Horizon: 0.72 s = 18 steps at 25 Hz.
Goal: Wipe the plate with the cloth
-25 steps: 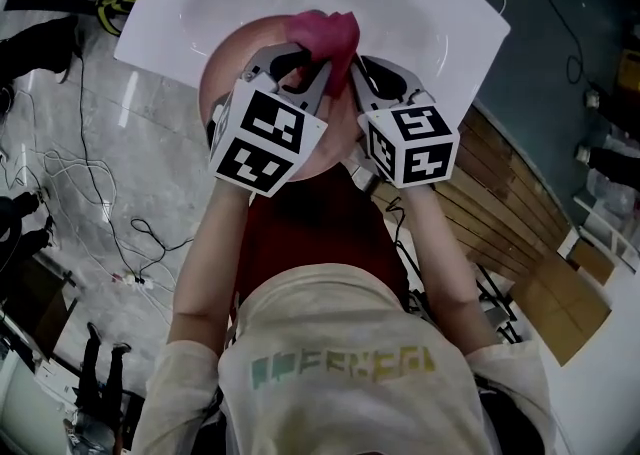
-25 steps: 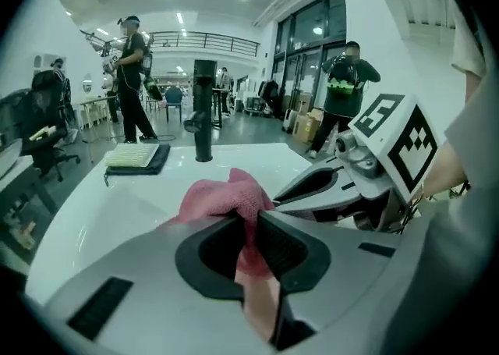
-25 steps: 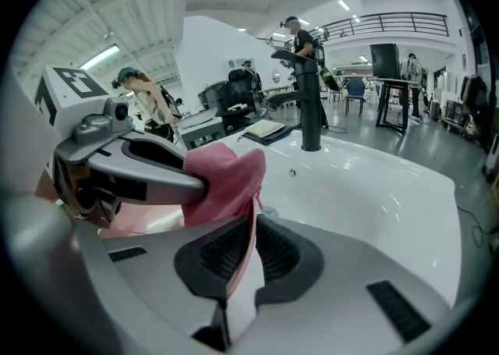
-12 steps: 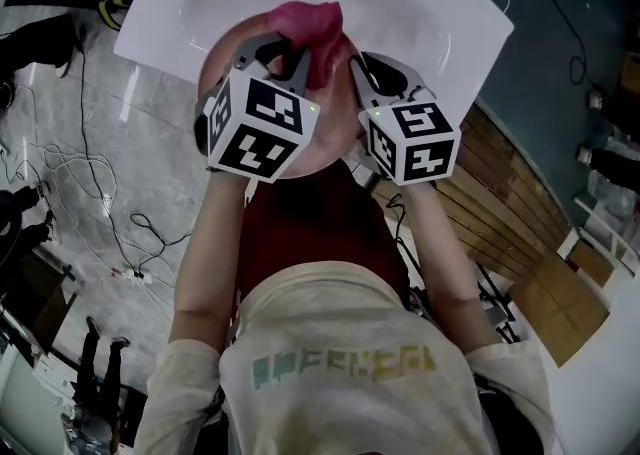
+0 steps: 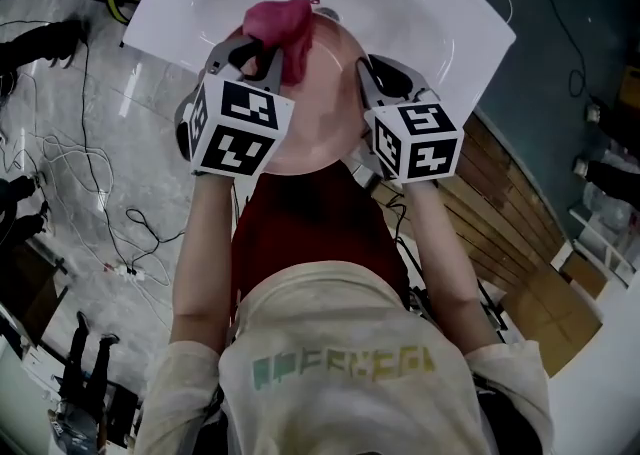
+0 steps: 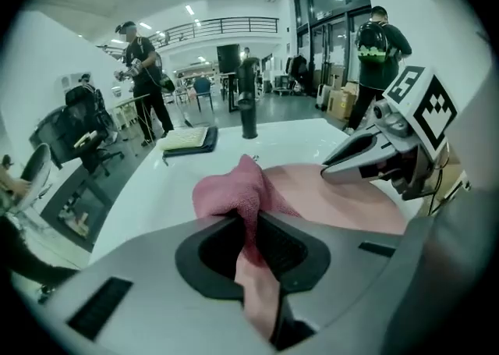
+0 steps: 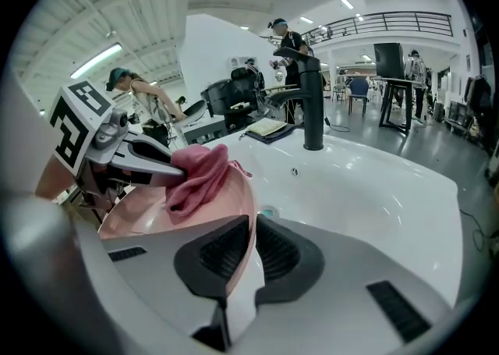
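Observation:
A pink plate is held over the white sink. My right gripper is shut on the plate's right rim, and the rim runs edge-on between its jaws in the right gripper view. My left gripper is shut on a crumpled pink cloth, which rests on the plate's far left part. In the left gripper view the cloth bulges out past the jaws onto the plate. From the right gripper view the cloth lies bunched on the plate's face.
A black tap stands at the sink's far edge, and the drain shows just beyond the plate. Cables trail over the grey floor on the left. Wooden boards and cardboard lie at the right. People stand in the hall behind.
My left gripper has dragged the cloth leftward and farther away across the plate. The right gripper and the plate have barely shifted.

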Each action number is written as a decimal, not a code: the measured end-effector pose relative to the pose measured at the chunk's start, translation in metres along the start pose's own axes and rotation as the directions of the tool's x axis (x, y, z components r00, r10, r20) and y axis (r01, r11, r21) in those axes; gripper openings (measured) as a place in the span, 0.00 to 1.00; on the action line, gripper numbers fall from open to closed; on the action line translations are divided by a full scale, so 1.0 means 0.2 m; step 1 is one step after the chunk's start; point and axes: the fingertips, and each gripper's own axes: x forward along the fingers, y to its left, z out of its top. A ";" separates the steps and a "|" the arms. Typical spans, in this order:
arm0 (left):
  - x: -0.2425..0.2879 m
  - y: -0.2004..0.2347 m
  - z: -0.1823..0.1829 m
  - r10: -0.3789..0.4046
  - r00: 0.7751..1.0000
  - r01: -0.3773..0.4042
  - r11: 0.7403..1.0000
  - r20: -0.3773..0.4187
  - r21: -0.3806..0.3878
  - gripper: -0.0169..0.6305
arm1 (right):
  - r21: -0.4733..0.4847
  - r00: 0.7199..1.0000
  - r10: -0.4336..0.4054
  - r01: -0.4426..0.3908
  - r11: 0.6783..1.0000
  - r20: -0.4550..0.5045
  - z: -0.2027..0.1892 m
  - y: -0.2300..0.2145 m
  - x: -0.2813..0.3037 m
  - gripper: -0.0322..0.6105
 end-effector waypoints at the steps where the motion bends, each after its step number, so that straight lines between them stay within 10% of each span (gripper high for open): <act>1: -0.01 0.01 -0.01 0.010 1.000 -0.010 1.000 -0.002 -0.005 0.12 | -0.002 1.000 0.000 0.000 1.000 0.000 0.00 0.00 0.00 0.14; 18: -0.31 0.04 -0.06 0.052 0.996 -0.044 0.992 0.069 -0.118 0.12 | 0.016 1.000 -0.015 0.014 1.000 0.008 -0.02 0.01 -0.03 0.14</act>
